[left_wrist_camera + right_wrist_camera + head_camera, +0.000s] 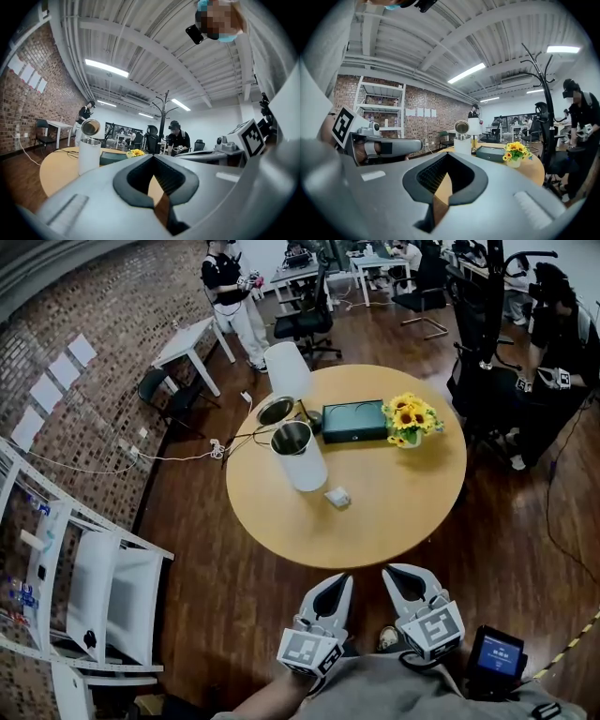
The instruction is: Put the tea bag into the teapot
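A tall white teapot (pixel 300 457) stands on the round wooden table (pixel 394 521) with its lid flipped open. It also shows in the left gripper view (pixel 89 155) and the right gripper view (pixel 462 143). The tea bag (pixel 337 496), a small white packet, lies on the table just in front of the teapot. My left gripper (pixel 340 579) and right gripper (pixel 393 572) are held side by side, low and short of the table's near edge. Both are shut with nothing between the jaws, as the left (pixel 153 156) and right (pixel 446 155) gripper views show.
A dark green box (pixel 353 420) and a small pot of sunflowers (pixel 411 419) sit on the table's far side. A white lamp (pixel 286 367) and cables are at its far left edge. A white shelf rack (pixel 84 587) stands left, office chairs and people around.
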The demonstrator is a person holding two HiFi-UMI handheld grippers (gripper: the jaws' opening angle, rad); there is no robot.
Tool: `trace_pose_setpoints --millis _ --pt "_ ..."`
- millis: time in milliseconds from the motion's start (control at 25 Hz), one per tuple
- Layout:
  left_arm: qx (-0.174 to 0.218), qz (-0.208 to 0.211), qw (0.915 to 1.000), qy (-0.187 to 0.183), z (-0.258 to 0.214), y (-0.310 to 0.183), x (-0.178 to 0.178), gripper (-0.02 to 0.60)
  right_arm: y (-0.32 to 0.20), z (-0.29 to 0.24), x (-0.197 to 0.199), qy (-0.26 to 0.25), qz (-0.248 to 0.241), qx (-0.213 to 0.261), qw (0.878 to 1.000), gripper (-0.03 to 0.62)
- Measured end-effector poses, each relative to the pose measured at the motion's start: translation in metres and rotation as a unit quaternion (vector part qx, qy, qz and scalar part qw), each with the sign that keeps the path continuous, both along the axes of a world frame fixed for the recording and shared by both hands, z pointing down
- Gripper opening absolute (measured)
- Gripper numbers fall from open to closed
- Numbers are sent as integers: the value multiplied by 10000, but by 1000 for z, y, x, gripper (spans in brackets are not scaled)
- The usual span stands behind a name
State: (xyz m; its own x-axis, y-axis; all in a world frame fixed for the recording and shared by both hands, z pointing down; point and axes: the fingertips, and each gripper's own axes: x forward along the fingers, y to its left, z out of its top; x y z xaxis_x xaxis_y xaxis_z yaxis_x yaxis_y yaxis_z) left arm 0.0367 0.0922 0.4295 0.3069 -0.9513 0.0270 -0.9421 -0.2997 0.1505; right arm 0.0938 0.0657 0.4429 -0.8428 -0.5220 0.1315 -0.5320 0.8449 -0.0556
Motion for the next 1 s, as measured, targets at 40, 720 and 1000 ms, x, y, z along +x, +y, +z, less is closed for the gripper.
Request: trace_pose_setpoints --millis 40,720,1000 --pt "-19 -12 10000 1 1 -7 -5 1 -7 2 -4 12 1 -2 10000 8" --pt "-76 838 9964 101 10 -156 -125 0 -147 18 -112 365 929 -40 9950 8" --pt "-77 1259 9919 138 12 -186 -157 0 -172 21 -142 435 1385 -80 9894 8"
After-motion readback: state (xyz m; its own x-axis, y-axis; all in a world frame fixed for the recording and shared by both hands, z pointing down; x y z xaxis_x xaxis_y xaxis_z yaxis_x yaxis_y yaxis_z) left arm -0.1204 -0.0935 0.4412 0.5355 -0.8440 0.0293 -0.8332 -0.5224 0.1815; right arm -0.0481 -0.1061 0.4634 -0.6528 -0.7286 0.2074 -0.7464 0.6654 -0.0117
